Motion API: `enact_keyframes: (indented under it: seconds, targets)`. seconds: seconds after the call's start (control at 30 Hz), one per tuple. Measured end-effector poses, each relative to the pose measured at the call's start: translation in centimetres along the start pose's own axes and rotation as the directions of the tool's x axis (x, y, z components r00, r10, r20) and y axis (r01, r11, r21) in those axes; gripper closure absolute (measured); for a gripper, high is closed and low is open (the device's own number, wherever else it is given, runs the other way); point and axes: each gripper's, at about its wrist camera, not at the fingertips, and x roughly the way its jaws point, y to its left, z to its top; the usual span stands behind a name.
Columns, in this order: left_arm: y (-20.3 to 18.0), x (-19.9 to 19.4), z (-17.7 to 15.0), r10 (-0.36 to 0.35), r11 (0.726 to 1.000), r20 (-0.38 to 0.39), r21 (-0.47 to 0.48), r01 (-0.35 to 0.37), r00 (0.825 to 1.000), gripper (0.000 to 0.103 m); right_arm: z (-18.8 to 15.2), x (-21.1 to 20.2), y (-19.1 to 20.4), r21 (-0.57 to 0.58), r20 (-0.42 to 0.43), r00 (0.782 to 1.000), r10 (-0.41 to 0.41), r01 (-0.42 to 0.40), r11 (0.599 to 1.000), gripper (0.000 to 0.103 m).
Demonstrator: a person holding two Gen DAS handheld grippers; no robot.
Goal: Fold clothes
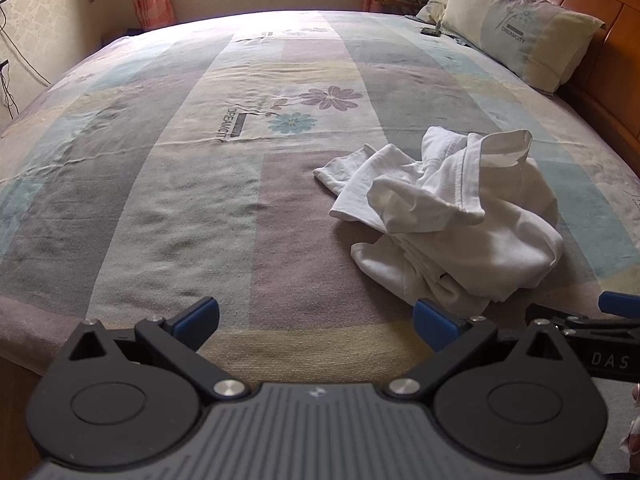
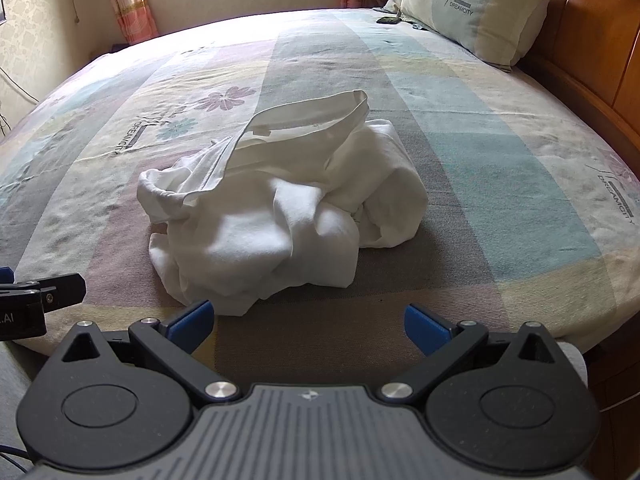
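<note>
**Risk notes: crumpled white garment lying ahead of two open tongs**

**Left wrist view.** The left tongs are standing wide open and are gripping nothing. The white garment is lying in a loose heap on the bed, ahead and to the right of these tongs, with its nearest edge lying close to the right blue fingertip. The right tongs are showing at the right edge of this view; too little of them is showing here to judge their opening. Risk: layers are overlapping, so a closing grip here is likely to be catching several plies at once, and the heap would be lifting as a lump instead of spreading.

**Right wrist view.** The right tongs are also standing wide open and empty. The garment is lying directly ahead, its near edge just beyond the left fingertip. A ribbed neckband is arching upright above the heap. Risk: the neckband is looking like the easiest handle, yet pulling on it alone is likely to be twisting the cloth further. The bedsheet is lying close under the fabric, so a low pinch may be taking sheet with garment. The pillow is lying far ahead to the right, well apart.
</note>
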Motion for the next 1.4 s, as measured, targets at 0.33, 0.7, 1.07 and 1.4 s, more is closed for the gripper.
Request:
enact_keyframes:
  seconds: [0.33,0.7,1.07,1.4]
  targets:
    - [-1.0,1.4,1.9,0.017,0.999,-0.014,0.031,-0.016,1.000,0.001,1.5,1.1,-1.3,0.032,-0.009,1.000,0.016,-0.016,0.999,0.000]
    - [-4.0,5.2,4.9,0.016,0.990,-0.050,0.142,-0.008,0.999,0.001,3.1,2.3,-3.3,0.078,-0.015,0.999,0.030,-0.029,0.997,0.000]
    - [-5.8,8.4,5.7,-0.005,0.981,-0.096,0.193,0.024,0.995,0.000,3.6,2.9,-5.1,0.137,0.000,0.998,0.058,-0.058,0.989,0.000]
    - [-5.6,9.5,4.1,-0.067,0.945,-0.005,0.321,0.065,0.998,0.000,3.8,3.3,-5.1,0.123,0.038,0.992,0.116,-0.120,0.985,0.000]
